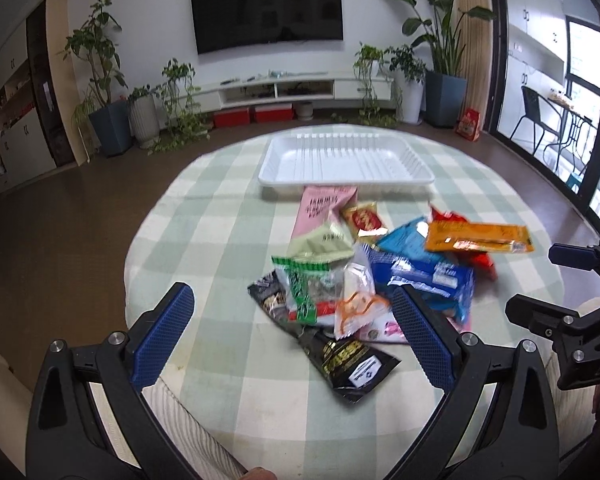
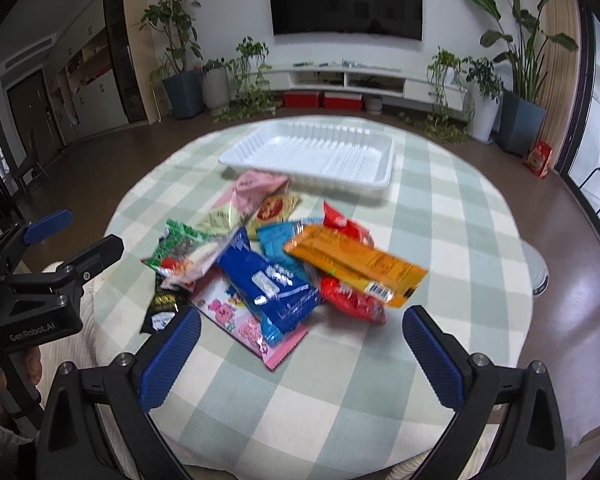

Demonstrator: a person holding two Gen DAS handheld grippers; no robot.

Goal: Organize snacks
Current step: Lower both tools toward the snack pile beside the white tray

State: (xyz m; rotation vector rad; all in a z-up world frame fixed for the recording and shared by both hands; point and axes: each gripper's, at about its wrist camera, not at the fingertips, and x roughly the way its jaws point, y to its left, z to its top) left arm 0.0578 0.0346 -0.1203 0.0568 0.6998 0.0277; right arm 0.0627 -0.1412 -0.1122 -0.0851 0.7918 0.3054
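Your left gripper (image 1: 292,340) hangs with its jaws spread wide and nothing between them, above the near edge of the round table (image 1: 220,208); its blue pads (image 1: 162,340) frame the near side of the snack pile. Your right gripper (image 2: 300,360) is likewise wide apart and empty, low over the near edge, its pads (image 2: 432,360) to either side of the pile's near end. Snack pile sits mid-table on the green-checked cloth, packets overlapping. Black packet (image 1: 352,364) lies nearest the near edge, partly under the heap. Green-and-clear packet (image 1: 304,284) on the left side, touching a clear packet with orange print (image 1: 358,300). Dark blue packet (image 2: 268,280) lies across the middle, over a pink cartoon packet (image 2: 252,328) whose corner pokes toward the near edge. Orange packet (image 2: 356,260) rests on top at the right, over red packets (image 2: 352,296). Light blue packet (image 2: 276,240) is tucked beneath the orange one. Pink packet (image 1: 324,208) points toward the far side, its end touching or just beside the white tray (image 1: 348,180); can't tell which. Tray stands at the far edge, holding no snacks. Motion blur softens labels; print unreadable.
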